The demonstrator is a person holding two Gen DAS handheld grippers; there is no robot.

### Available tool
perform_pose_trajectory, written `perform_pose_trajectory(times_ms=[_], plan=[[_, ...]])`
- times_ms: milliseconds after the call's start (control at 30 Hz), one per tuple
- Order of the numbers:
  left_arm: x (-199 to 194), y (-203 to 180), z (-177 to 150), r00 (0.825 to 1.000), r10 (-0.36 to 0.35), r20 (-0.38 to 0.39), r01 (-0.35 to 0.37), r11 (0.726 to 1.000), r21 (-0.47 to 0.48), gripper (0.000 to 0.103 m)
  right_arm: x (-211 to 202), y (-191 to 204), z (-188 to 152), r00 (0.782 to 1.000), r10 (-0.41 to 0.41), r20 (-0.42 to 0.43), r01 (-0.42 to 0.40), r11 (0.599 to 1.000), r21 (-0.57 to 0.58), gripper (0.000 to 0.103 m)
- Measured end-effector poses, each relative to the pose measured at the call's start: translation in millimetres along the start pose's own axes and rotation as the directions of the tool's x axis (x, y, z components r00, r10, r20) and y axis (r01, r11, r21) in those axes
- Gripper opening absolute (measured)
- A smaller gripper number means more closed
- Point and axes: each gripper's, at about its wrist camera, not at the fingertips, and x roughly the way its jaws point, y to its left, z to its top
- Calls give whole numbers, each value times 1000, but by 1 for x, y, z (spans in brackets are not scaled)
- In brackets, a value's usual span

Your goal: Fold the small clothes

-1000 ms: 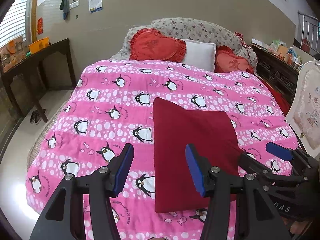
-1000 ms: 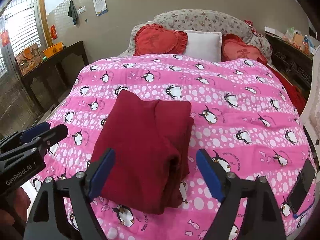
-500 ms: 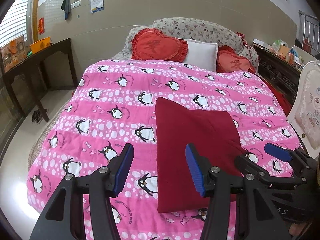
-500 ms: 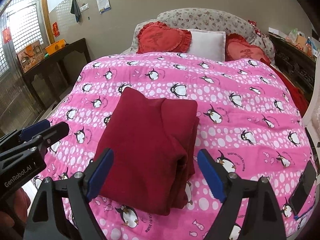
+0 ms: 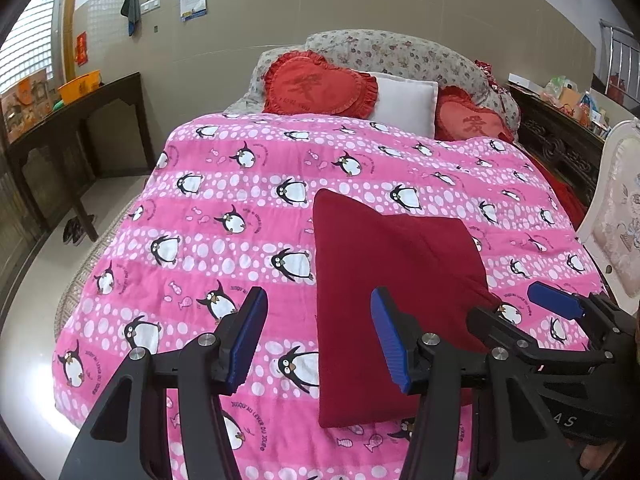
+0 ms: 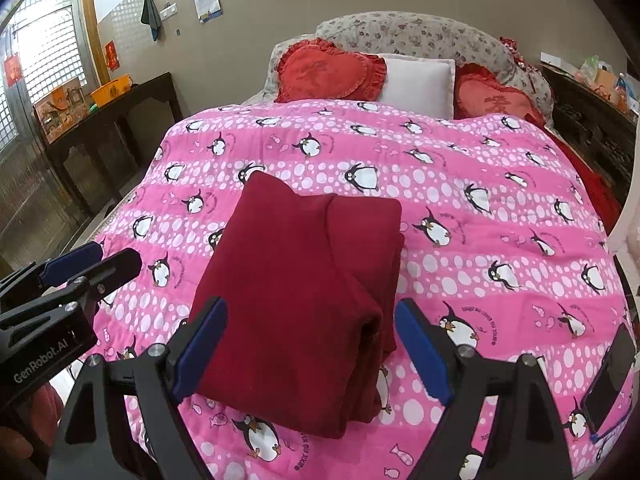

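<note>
A dark red, folded fabric garment point(image 6: 304, 292) is found lying flat on the pink penguin-print quilt point(image 6: 480, 216) of the bed, toward its foot end. The left gripper point(image 5: 318, 338) is held above the garment's left edge, jaws apart, nothing grasped. The right gripper point(image 6: 310, 352) is held over the garment's near end, jaws spread wide, nothing gripped. A black phone point(image 6: 608, 376) is noted on the quilt, right of the garment.

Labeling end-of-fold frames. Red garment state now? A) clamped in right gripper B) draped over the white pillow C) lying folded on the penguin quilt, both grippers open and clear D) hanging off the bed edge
C: the red garment lies folded on the penguin quilt; left gripper and right gripper are open, holding nothing.
</note>
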Motion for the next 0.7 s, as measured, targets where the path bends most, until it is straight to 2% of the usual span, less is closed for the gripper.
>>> perform_pose_trajectory(times_ms=[700], plan=[[16,0,0,1000,-1,-30,1,1000,-2,33,16,-3,3,999,3,-38,-3,1000,3,89]])
